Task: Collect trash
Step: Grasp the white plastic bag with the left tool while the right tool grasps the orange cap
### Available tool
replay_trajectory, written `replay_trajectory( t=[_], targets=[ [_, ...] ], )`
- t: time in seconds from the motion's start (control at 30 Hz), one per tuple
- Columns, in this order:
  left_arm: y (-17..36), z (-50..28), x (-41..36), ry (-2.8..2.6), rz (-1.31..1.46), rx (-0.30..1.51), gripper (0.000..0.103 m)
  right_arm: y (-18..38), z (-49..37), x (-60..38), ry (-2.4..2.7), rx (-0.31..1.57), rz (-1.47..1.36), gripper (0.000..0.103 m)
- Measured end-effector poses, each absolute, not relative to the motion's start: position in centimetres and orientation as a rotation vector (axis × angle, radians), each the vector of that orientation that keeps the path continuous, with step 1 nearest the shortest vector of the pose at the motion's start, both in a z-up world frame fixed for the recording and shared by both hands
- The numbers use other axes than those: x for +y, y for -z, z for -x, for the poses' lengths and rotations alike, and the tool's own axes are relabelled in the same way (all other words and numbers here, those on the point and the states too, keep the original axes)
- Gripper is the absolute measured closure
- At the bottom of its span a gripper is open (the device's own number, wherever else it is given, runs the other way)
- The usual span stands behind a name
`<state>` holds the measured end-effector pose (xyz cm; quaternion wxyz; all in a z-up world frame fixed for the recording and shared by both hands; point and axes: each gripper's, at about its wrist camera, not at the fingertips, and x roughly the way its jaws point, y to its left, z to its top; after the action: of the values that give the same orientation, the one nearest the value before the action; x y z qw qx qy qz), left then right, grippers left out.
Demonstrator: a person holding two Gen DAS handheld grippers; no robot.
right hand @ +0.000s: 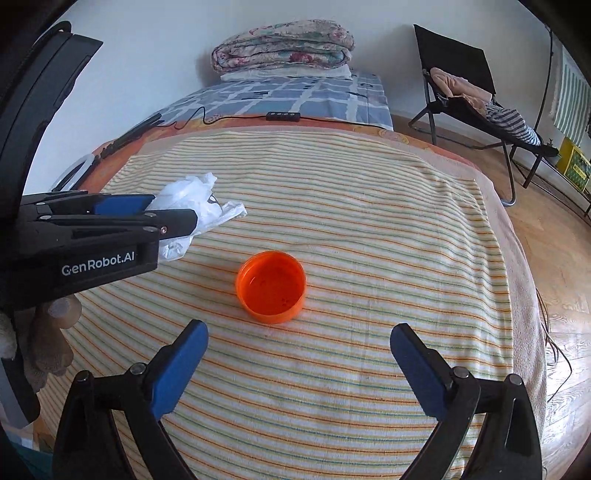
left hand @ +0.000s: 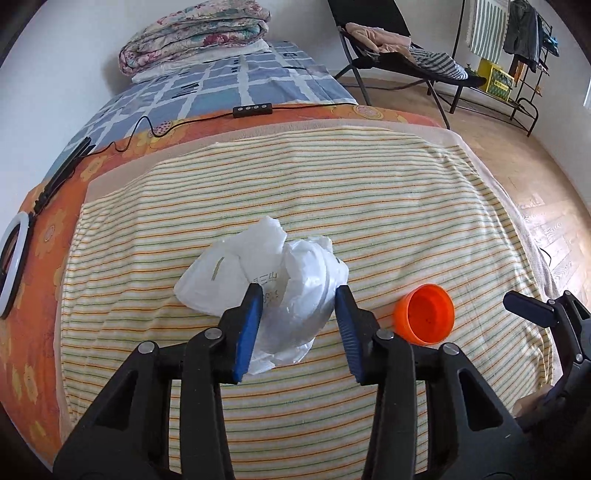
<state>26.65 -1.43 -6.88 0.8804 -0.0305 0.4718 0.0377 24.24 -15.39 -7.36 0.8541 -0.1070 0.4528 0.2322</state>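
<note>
A bed (right hand: 369,206) fills both views, its near end covered by a striped towel (left hand: 332,184) that reaches the foot edge and the right edge; beyond the towel an orange flowered sheet shows, then a blue checked cover (left hand: 221,81), and at the far end a folded quilt (left hand: 192,33) lies against the wall. To the right of the bed, on the wooden floor, stands a black folding chair (left hand: 391,55) with clothes heaped on it. A ring light (left hand: 11,266) lies at the bed's left edge, and its cable with a black remote (left hand: 252,109) runs across the bed just past the towel's far edge. The left claw (left hand: 299,299) is released, its blue fingers (left hand: 249,332) standing either side of a crumpled white plastic bag (left hand: 258,266) that rests on the towel left of the middle; the left finger touches the bag, while on the right contact cannot be told. The right claw (right hand: 299,341) is also released, spread wide and holding nothing, hovering near the foot edge. Just ahead of it, near the towel's middle and to the right of the bag, an orange cap (right hand: 271,286) lies with its hollow side up, apart from both the bag and the fingers.
</note>
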Motion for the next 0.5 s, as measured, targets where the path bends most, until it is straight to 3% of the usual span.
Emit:
replay_trajectory(
  t=[0.07,0.17,0.27,0.5],
  targets=[
    [6.5,-26.6,-1.0,-0.073,0.077,0.974,0.074,7.6,-24.5,-14.9,-0.486,0.952,0.238,0.007],
    [6.1,-26.4,-0.2,-0.067,0.104,0.964,0.088,7.9,-24.9,-14.2,-0.483,0.955,0.256,0.01],
    [5.8,-26.1,0.8,-0.06,0.15,0.958,0.09,8.2,-25.1,-13.6,-0.486,0.951,0.268,0.012],
    [4.6,-24.9,1.6,-0.059,0.161,0.924,0.091,8.7,-26.1,-13.4,-0.479,0.985,0.25,0.038]
  ],
)
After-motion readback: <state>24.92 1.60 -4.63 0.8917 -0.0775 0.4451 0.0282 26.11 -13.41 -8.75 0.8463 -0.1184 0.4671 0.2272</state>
